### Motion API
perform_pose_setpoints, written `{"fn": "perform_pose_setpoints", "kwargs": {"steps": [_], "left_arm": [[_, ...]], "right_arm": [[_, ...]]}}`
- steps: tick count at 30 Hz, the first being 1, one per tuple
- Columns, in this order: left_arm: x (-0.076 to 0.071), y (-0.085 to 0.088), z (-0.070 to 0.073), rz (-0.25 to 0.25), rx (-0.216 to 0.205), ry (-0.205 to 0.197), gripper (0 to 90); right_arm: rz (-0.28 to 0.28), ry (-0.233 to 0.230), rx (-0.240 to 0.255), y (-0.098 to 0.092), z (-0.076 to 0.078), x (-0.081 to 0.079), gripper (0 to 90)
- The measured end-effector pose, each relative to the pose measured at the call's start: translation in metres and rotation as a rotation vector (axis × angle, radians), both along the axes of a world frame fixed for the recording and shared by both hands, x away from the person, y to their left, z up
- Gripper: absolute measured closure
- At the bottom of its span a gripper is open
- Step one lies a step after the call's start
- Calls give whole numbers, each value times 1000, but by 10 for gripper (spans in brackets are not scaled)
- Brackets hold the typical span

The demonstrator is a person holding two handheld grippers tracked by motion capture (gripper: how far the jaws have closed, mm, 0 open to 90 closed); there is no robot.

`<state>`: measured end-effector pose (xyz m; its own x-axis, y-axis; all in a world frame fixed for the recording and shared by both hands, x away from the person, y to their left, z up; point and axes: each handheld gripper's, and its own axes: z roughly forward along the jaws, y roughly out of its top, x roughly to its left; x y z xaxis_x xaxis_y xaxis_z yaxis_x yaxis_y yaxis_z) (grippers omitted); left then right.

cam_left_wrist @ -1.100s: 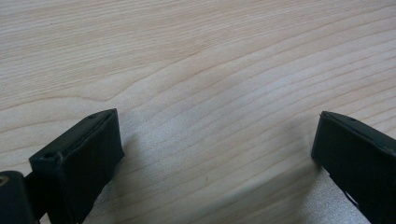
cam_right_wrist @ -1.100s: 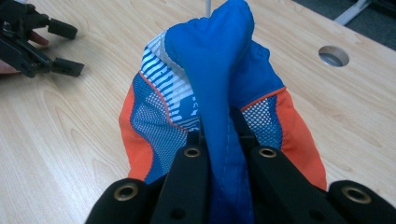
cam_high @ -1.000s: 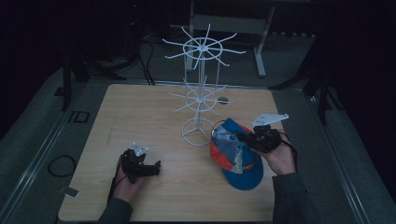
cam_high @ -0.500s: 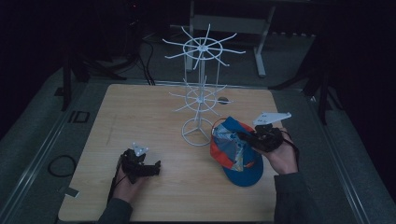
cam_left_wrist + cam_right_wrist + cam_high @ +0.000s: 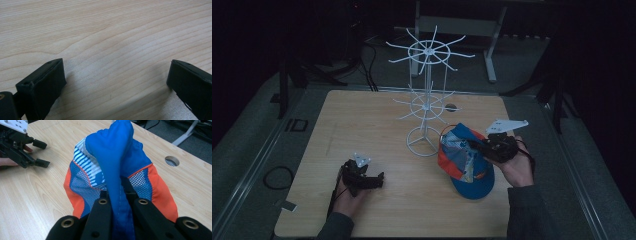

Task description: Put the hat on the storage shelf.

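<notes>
At the lower right of the high view, your right gripper (image 5: 472, 146) pinches a fold of the blue and orange cap (image 5: 464, 161). In the right gripper view the two jaws are pressed onto a ridge of blue fabric that stands up between them, with the orange-edged mesh panels of the cap spreading to either side. The cap rests on the wooden table (image 5: 362, 125), just right of the round base of the white wire rack (image 5: 426, 107); cap and base look near touching, but you cannot tell whether they meet. The cap's lower edge sits well inside the table's near edge, and your right hand (image 5: 514, 165) lies close to the table's right edge.

At the lower left of the high view, your left gripper (image 5: 379, 180) sits low over the table, jaws spread. The left gripper view confirms it: both black jaws stand wide apart with bare wood grain between them.

Open tabletop lies between the two grippers and across the whole left half of the frame up to the far edge. A round cable hole (image 5: 451, 107) sits just right of the rack's pole.
</notes>
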<state>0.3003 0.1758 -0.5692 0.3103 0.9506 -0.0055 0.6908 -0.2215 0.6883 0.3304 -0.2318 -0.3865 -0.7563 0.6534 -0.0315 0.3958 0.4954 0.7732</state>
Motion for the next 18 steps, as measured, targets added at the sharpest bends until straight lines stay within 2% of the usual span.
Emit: {"fn": "perform_pose_setpoints", "kwargs": {"steps": [18], "left_arm": [[0,0,0,1,-1,0,22]], "right_arm": [[-21,-34,15,-12,10,-7,887]]}}
